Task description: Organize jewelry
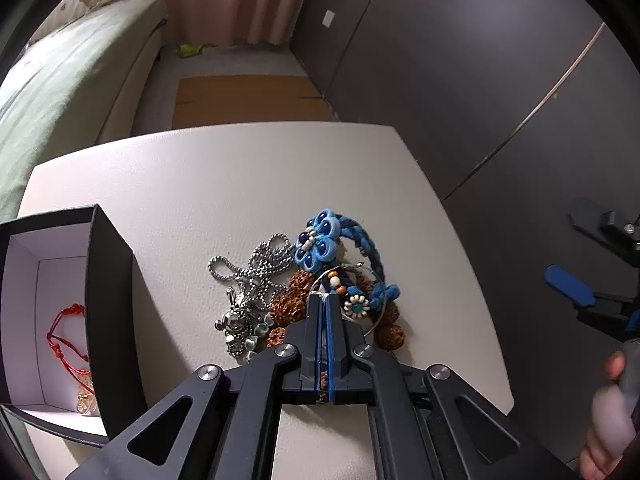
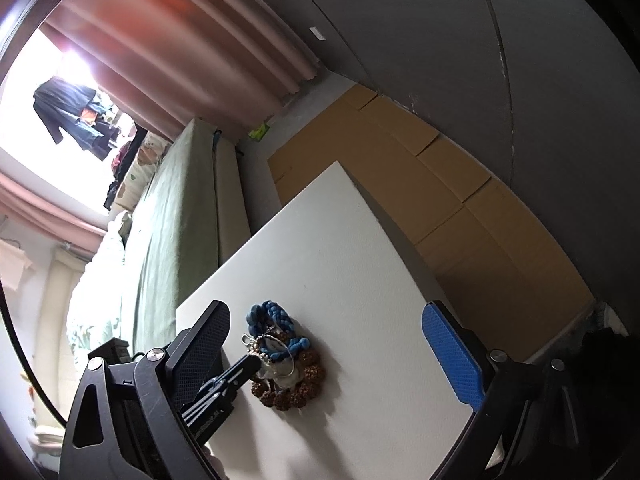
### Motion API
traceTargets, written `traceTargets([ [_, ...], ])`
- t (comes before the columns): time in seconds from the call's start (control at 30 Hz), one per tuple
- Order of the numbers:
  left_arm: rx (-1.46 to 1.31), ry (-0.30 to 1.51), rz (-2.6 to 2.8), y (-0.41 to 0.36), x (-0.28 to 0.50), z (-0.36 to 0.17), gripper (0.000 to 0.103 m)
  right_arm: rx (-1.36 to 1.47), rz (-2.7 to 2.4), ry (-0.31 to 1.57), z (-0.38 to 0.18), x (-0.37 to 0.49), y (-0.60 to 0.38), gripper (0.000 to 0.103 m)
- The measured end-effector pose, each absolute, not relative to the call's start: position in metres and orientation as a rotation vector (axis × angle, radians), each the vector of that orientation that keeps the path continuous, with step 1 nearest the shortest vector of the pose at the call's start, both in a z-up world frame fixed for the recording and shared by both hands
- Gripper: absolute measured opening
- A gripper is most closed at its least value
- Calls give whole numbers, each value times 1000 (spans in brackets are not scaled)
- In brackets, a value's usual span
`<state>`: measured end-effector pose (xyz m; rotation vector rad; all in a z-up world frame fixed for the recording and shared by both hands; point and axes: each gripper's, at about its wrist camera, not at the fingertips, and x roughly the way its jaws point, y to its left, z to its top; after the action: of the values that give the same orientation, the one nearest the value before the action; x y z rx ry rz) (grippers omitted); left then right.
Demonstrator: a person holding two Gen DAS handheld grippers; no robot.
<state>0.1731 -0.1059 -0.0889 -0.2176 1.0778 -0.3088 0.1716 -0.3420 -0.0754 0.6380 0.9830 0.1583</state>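
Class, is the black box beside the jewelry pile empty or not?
Not empty: the black box lies open, with a red cord bracelet and a gold piece inside.

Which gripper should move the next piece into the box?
Left. The left gripper is shut, tips in the jewelry pile, with the black box beside it. The right gripper hangs open, off the pile.

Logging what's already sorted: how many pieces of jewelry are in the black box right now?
2 visible in the black box: a red cord bracelet against its right inner wall, and a gold piece just below it at the front corner. The wall hides part of the floor, so more may be hidden.
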Motion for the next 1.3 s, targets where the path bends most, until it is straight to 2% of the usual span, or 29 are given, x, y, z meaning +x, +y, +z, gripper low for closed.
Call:
traceTargets([
  [0.13,-255,995,-333,-94,166,-61,0,634,174,997,-78,175,-337,98],
  [0.23,-308,950,-348,-82,163,-42,0,624,200,1008,-79,176,-329,85],
  [0.5,-366,898,-338,-54,157,-20,0,557,274,1067,-90,184,-291,75],
  [0.6,-380,883,-324,-40,155,-14,0,535,310,1099,-97,187,-275,67],
  [0.67,-386,873,-315,-34,156,-10,0,535,323,1112,-102,188,-268,52],
  [0.7,-390,869,-314,-32,156,-9,0,546,325,1121,-105,189,-266,51],
  [1.1,-425,847,-285,1,154,-3,0,669,441,1234,-140,196,-233,51],
  [1.3,-441,841,-269,12,150,-1,0,613,426,1256,-147,195,-211,51],
])
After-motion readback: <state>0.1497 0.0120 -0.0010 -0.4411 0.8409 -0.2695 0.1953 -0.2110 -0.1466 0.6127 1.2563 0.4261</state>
